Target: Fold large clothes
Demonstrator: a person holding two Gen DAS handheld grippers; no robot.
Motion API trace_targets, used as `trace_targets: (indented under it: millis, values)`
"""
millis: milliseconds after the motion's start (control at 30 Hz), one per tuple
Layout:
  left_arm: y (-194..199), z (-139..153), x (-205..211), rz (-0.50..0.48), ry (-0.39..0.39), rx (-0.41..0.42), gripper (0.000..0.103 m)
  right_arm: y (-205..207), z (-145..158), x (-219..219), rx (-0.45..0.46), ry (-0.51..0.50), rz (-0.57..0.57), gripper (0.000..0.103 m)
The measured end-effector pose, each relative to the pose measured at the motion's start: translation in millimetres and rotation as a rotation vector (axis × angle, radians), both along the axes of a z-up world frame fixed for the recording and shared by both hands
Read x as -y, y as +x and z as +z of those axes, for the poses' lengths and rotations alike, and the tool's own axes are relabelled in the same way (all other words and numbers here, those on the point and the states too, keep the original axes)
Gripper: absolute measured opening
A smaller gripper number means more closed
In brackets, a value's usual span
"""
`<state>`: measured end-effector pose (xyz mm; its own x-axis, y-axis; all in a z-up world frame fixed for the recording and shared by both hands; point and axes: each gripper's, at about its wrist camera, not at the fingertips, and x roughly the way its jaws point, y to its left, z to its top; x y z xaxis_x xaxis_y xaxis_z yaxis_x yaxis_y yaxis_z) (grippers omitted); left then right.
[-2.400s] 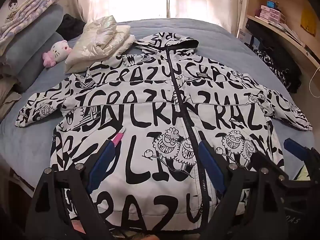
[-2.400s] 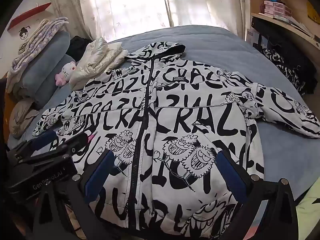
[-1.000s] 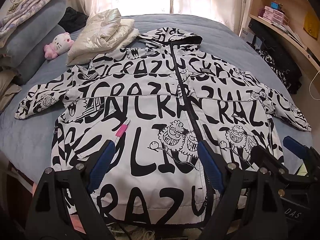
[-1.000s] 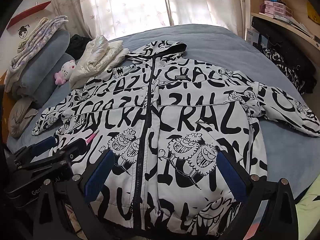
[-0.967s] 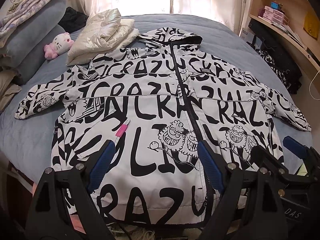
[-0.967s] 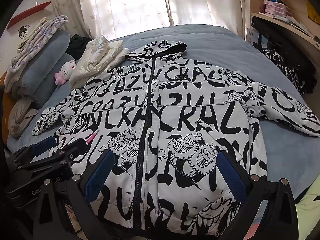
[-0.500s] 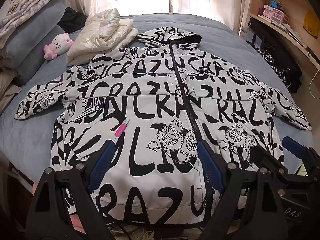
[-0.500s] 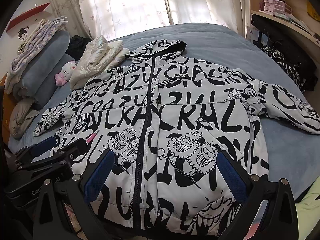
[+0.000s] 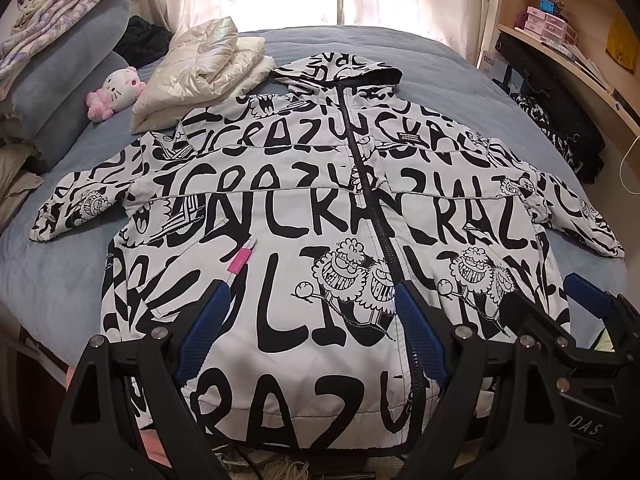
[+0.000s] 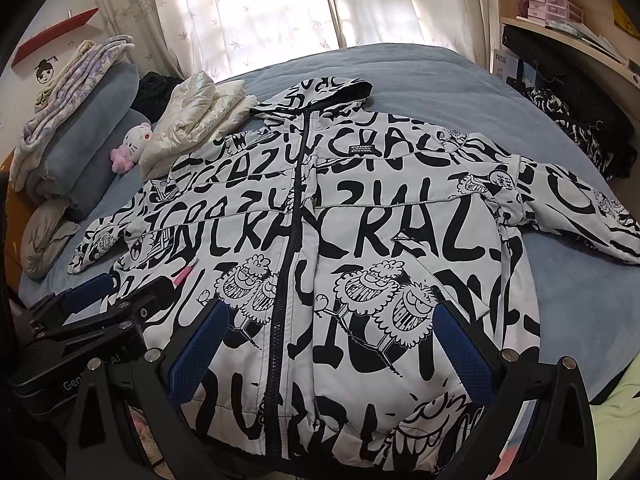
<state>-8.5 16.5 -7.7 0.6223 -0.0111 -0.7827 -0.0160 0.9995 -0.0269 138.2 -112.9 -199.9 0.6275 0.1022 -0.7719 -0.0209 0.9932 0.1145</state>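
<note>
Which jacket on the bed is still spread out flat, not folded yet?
The black-and-white lettered jacket, zipped, sleeves out to both sides, right below both open grippers. The cream jacket by the plush toy is already folded into a bundle.

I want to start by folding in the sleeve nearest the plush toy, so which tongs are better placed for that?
Probably the left tongs: they hang open over the hooded jacket on the side of that sleeve, while the right tongs sit beyond the zipper.

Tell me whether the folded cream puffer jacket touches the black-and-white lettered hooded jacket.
Touching: in the left wrist view the cream puffer jacket overlaps the lettered jacket's shoulder, no bedcover between.
</note>
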Motion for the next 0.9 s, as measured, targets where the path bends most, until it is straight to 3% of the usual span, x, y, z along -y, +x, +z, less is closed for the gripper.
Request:
trace_targets:
  millis: [567,767,900]
  values:
    - [1.4,3.0,-2.1,-0.009,-0.001,0.003,0.082,-1.6,-5.0,-2.3,0.024,-0.005,0.004,0.103]
    - [13.4,10.5,6.3,-0.031,0.004,0.017,0.082,-0.1,9.2,-7.9,0.069,-0.035,0.005,0.103]
    - [22.9,18.0,18.2,-0.066,0.032,0.034,0.083,7.6,32.1,16.2,0.093,0.003,0.002,0.103]
